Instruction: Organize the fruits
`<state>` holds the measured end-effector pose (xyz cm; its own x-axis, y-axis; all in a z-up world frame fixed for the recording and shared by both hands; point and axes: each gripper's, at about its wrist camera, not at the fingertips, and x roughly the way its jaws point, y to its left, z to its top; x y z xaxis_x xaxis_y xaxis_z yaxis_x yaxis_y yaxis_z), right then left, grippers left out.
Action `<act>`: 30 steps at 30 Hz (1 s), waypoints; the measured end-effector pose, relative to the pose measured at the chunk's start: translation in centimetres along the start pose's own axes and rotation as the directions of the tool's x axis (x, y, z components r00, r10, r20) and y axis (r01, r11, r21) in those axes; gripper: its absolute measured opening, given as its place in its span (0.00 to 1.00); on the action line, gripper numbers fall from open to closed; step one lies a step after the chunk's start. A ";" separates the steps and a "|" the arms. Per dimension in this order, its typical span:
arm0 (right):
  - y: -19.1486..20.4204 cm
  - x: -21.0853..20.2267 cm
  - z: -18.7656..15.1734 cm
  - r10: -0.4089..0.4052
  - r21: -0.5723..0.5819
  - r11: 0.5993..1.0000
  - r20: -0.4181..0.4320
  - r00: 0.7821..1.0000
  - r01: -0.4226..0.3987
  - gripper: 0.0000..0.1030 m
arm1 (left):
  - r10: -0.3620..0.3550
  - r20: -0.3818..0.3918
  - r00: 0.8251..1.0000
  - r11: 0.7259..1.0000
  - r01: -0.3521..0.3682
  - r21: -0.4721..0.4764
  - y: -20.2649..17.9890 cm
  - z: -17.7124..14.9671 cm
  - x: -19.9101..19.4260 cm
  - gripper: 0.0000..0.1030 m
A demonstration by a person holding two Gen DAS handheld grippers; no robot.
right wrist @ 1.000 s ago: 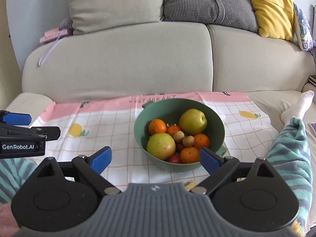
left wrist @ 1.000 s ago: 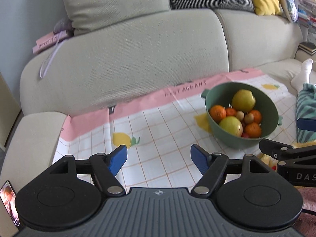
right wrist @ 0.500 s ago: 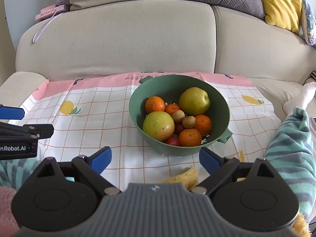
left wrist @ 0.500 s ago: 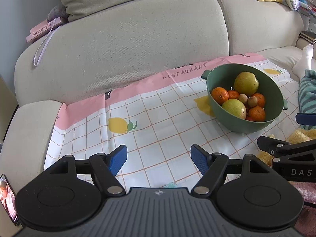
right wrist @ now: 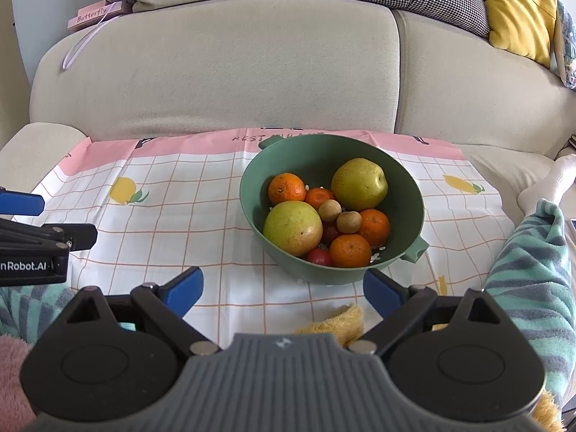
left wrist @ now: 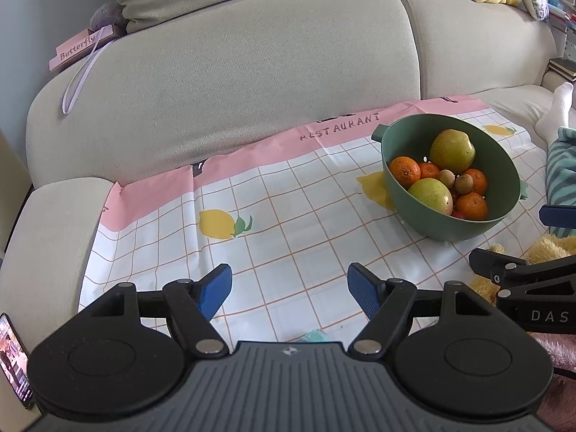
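Left wrist view: left gripper [left wrist: 289,289] spread wide, holding nothing, low centre above the checked cloth [left wrist: 288,216]; green bowl [left wrist: 396,144] at right, piled with fruit.

Right wrist view: right gripper [right wrist: 283,292] spread, empty, just below the bowl; pears [right wrist: 359,183], oranges [right wrist: 350,250], small brown fruits all gathered inside, none loose on the cloth. Fits either sorted-in or awaiting sorting-out.

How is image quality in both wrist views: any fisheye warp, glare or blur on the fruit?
Left wrist view: strong fisheye bowing of the sofa back; green bowl sharp, no glare. Right wrist view: dark corner vignetting, even daylight, soft shadow inside the bowl; oranges crisp; right gripper in focus.
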<state>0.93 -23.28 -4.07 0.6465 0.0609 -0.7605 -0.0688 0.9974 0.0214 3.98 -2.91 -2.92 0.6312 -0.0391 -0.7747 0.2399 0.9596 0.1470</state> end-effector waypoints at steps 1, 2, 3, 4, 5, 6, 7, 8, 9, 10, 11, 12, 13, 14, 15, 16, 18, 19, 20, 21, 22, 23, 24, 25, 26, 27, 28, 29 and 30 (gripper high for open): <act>0.0 0.0 0.0 0.000 -0.001 1.000 -0.001 1.000 0.000 0.90 | 0.000 0.000 1.000 1.000 0.000 0.000 0.0 0.0 0.0 0.83; 0.0 0.0 0.0 0.000 -0.001 1.000 -0.001 1.000 0.000 0.90 | 0.000 0.000 1.000 1.000 0.000 -0.001 0.0 0.0 0.0 0.83; 0.0 0.0 0.0 0.000 -0.001 1.000 -0.002 1.000 0.000 0.90 | 0.000 0.001 1.000 1.000 0.000 -0.001 0.0 0.0 0.0 0.83; 0.0 0.1 0.0 0.001 -0.001 1.000 -0.004 1.000 -0.001 0.90 | 0.000 0.001 1.000 1.000 0.000 -0.001 0.0 0.0 0.0 0.83; 0.0 0.1 0.0 0.001 -0.002 1.000 -0.005 1.000 -0.001 0.90 | 0.000 0.001 1.000 1.000 0.000 -0.002 0.0 0.0 0.0 0.83; 0.1 0.1 0.0 0.001 -0.002 1.000 -0.006 1.000 -0.002 0.90 | -0.001 0.001 1.000 1.000 0.001 -0.004 0.1 0.0 0.0 0.83; 0.0 0.1 0.0 0.002 -0.004 1.000 -0.007 1.000 -0.002 0.90 | -0.001 0.001 1.000 1.000 0.001 -0.004 0.1 0.0 -0.1 0.83; 0.1 0.1 0.0 0.002 -0.005 1.000 -0.007 1.000 -0.002 0.90 | -0.001 0.001 1.000 1.000 0.001 -0.005 0.1 0.0 -0.1 0.83; 0.1 0.1 0.0 0.003 -0.006 1.000 -0.008 1.000 -0.003 0.90 | -0.001 0.002 1.000 1.000 0.001 -0.005 0.1 0.0 -0.1 0.83; 0.1 0.1 0.0 0.003 -0.007 1.000 -0.008 1.000 -0.003 0.90 | -0.002 0.002 1.000 1.000 0.002 -0.005 0.1 0.0 -0.1 0.83; 0.1 0.1 0.0 0.003 -0.008 1.000 -0.008 1.000 -0.003 0.90 | -0.002 0.002 1.000 1.000 0.002 -0.005 0.1 0.0 0.0 0.83; 0.1 0.1 0.0 0.003 -0.009 1.000 -0.008 1.000 -0.003 0.90 | -0.002 0.003 1.000 1.000 0.002 -0.006 0.1 0.0 -0.1 0.83; 0.1 0.1 0.0 0.003 -0.010 1.000 -0.009 1.000 -0.003 0.90 | -0.002 0.004 1.000 1.000 0.002 -0.007 0.1 0.0 -0.1 0.83; 0.1 0.1 0.0 0.003 -0.011 1.000 -0.008 1.000 -0.003 0.90 | -0.002 0.005 1.000 1.000 0.002 -0.007 0.2 0.0 -0.2 0.83; 0.2 0.1 0.0 0.003 -0.012 1.000 -0.008 1.000 -0.003 0.90 | -0.001 0.005 1.000 1.000 0.001 -0.009 0.2 0.0 -0.2 0.83; 0.2 0.1 0.0 0.003 -0.014 1.000 -0.007 1.000 -0.003 0.90 | -0.001 0.006 1.000 1.000 0.001 -0.010 0.2 0.0 -0.2 0.83; 0.2 0.1 0.0 0.004 -0.015 1.000 -0.008 1.000 -0.004 0.90 | -0.001 0.006 1.000 1.000 0.001 -0.012 0.3 0.0 -0.3 0.83; 0.2 0.1 0.0 0.004 -0.016 1.000 -0.009 1.000 -0.004 0.90 | 0.000 0.006 1.000 1.000 0.001 -0.013 0.3 0.0 -0.3 0.83; 0.2 0.1 0.0 0.004 -0.017 1.000 -0.009 1.000 -0.004 0.90 | 0.000 0.005 1.000 1.000 0.000 -0.014 0.3 0.0 -0.3 0.83; 0.2 0.2 0.0 0.004 -0.017 1.000 -0.011 1.000 -0.004 0.90 | 0.000 0.005 1.000 1.000 0.000 -0.015 0.3 0.0 -0.3 0.83; 0.2 0.2 -0.1 0.004 -0.017 1.000 -0.012 1.000 -0.005 0.90 | 0.000 0.005 1.000 1.000 0.000 -0.016 0.3 0.0 -0.3 0.83; 0.2 0.2 -0.1 0.004 -0.017 1.000 -0.013 1.000 -0.004 0.90 | 0.000 0.005 1.000 1.000 0.000 -0.016 0.3 0.0 -0.3 0.83; 0.2 0.3 -0.1 0.004 -0.017 1.000 -0.013 1.000 -0.004 0.90 | -0.001 0.004 1.000 1.000 0.001 -0.017 0.3 0.0 -0.3 0.83; 0.2 0.3 -0.1 0.004 -0.017 1.000 -0.013 1.000 -0.004 0.90 | -0.001 0.005 1.000 1.000 0.001 -0.017 0.4 0.0 -0.3 0.83; 0.2 0.3 -0.1 0.003 -0.016 1.000 -0.014 1.000 -0.004 0.90 | -0.001 0.004 1.000 1.000 0.001 -0.018 0.3 0.0 -0.3 0.83; 0.1 0.3 -0.1 0.003 -0.016 1.000 -0.014 1.000 -0.004 0.90 | -0.001 0.005 1.000 1.000 0.001 -0.017 0.3 0.0 -0.2 0.83; 0.1 0.3 -0.2 0.003 -0.015 1.000 -0.015 1.000 -0.004 0.90 | -0.001 0.005 1.000 1.000 0.001 -0.017 0.3 0.0 -0.2 0.83; 0.1 0.3 -0.2 0.004 -0.015 1.000 -0.015 1.000 -0.004 0.90 | -0.001 0.005 1.000 1.000 0.002 -0.018 0.3 0.0 -0.2 0.83; 0.1 0.4 -0.2 0.004 -0.014 1.000 -0.016 1.000 -0.004 0.90 | -0.002 0.005 1.000 1.000 0.002 -0.017 0.3 0.0 -0.2 0.83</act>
<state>1.04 -23.17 -4.44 0.6342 0.0640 -0.7705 -0.0822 0.9965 0.0151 3.90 -2.57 -2.71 0.6344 -0.0422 -0.7719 0.2284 0.9642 0.1350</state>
